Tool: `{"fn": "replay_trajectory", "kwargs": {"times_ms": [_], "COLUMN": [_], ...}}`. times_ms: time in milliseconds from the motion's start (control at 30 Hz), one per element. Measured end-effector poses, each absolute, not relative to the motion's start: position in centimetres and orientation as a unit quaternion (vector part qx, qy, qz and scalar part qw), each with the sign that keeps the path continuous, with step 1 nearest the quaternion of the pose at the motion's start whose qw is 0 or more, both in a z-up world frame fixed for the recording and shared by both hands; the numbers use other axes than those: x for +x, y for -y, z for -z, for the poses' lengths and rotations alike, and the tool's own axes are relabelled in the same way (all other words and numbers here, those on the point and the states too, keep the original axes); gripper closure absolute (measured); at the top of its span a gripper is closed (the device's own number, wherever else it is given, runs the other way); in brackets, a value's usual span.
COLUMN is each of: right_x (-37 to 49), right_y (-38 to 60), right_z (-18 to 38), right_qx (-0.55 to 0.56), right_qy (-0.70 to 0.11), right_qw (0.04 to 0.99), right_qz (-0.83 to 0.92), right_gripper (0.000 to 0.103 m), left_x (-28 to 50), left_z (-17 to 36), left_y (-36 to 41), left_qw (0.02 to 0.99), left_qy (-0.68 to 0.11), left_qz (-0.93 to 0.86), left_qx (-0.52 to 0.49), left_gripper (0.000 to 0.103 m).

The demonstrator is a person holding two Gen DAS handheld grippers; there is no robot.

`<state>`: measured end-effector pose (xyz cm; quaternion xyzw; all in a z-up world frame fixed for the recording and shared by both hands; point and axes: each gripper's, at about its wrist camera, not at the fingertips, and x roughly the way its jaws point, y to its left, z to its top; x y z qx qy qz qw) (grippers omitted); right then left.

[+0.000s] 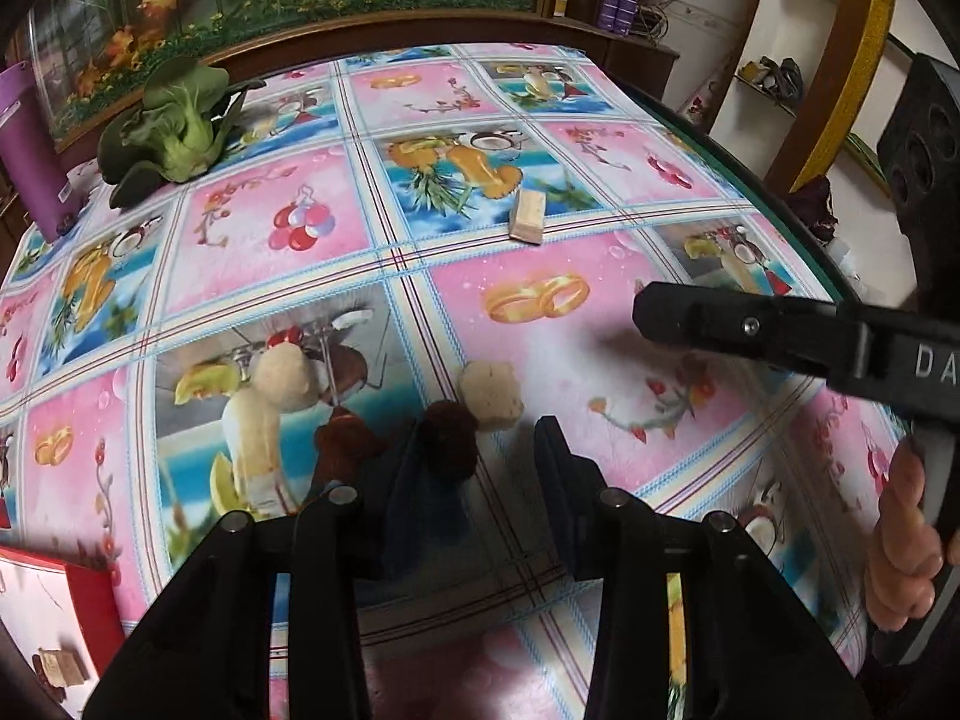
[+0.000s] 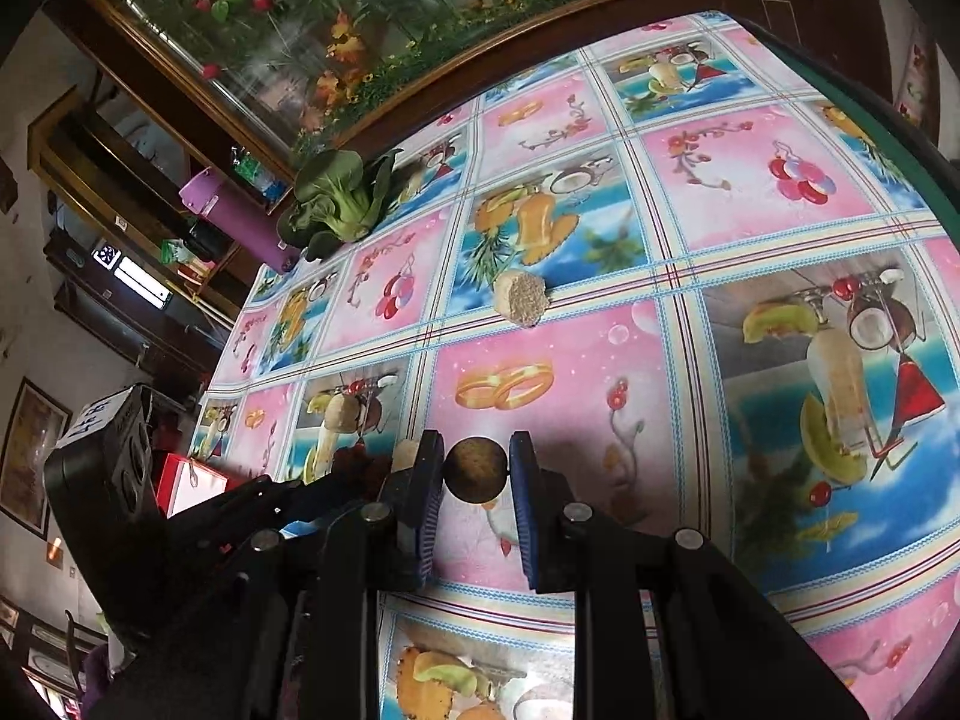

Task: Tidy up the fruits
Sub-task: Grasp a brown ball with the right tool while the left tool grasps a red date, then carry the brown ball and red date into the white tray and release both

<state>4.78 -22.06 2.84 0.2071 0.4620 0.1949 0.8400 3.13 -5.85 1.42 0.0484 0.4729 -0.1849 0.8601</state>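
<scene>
Fruit sits just ahead of the open, empty left gripper (image 1: 480,450): two pale tan lumpy fruits (image 1: 489,394) and two dark maroon fuzzy ones (image 1: 449,435), the nearest touching its left finger. From the right wrist, the right gripper (image 2: 477,471) clamps one round brown fruit (image 2: 477,471) above the patterned tablecloth (image 2: 750,138), right of that cluster.

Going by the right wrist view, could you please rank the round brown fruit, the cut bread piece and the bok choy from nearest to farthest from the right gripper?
1. Round brown fruit: between the right gripper fingers, pads at its sides.
2. Cut bread piece: mid-table, straight ahead.
3. Bok choy: far-left table edge, beside the purple bottle.
</scene>
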Motion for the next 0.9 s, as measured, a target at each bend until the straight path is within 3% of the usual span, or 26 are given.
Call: {"fn": "replay_trajectory", "kwargs": {"times_ms": [100, 233, 567, 900], "right_x": [4.8, 4.8, 4.4, 1.9], "right_y": [22.2, 22.2, 22.1, 18.8], "right_z": [-2.8, -2.8, -3.2, -4.6], "right_qx": [0.210, 0.214, 0.220, 0.202], "right_qy": [-0.462, -0.461, -0.450, -0.421], "right_qw": [0.840, 0.838, 0.838, 0.846], "right_qz": [-0.194, -0.198, -0.215, -0.257], "right_gripper": [0.082, 0.082, 0.082, 0.082], "left_x": [3.1, 2.8, 1.2, -8.0], "left_z": [-1.3, -1.2, -2.4, -8.3], "left_y": [6.3, 6.4, 5.7, 0.3], "left_qw": [0.865, 0.870, 0.884, 0.921], "left_qy": [-0.465, -0.459, -0.442, -0.378], "left_qz": [0.180, 0.171, 0.147, 0.089], "left_qx": [0.051, 0.060, 0.050, 0.034], "left_gripper": [0.063, 0.080, 0.080, 0.080]}}
